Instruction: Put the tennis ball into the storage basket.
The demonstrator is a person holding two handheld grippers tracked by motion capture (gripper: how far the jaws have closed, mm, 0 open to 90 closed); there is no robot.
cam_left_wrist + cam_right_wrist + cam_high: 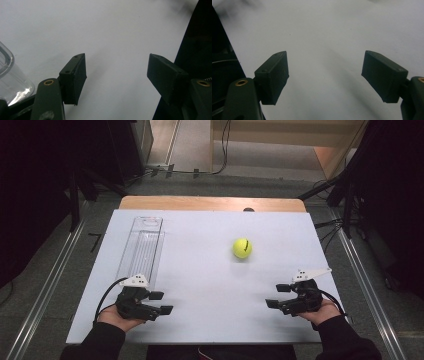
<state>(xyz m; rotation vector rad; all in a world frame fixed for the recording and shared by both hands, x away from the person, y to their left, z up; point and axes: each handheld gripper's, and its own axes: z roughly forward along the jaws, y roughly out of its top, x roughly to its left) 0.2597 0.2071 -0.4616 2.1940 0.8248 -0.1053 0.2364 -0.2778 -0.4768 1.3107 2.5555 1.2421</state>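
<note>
Yellow-green and round, the tennis ball (242, 248) sits alone on the white counter (200, 270), right of centre and towards the far side, well apart from both of your hands. Your left gripper (159, 303) rests near the front-left corner, lying level with its fingers (156, 295) aimed inward across the counter; in the left gripper view those fingers (74, 79) stand apart with bare white surface between them, so nothing is clasped there. Just beyond that hand lies the clear plastic tube (142, 247), stretched out lengthwise away from you along the left side of the counter, its near end close to your left gripper. A rounded clear corner of the tube (10, 80) shows at the left edge of the left gripper view, beside the left finger but not between the two.

Your right gripper (279, 296) rests near the front-right corner, also level, fingers (273, 303) pointing inward towards your left hand. In the right gripper view its fingers (273, 76) are spread wide and released, with plain counter in the gap. The ball lies ahead of and to the left of this hand, closer to it than to your left one
</note>
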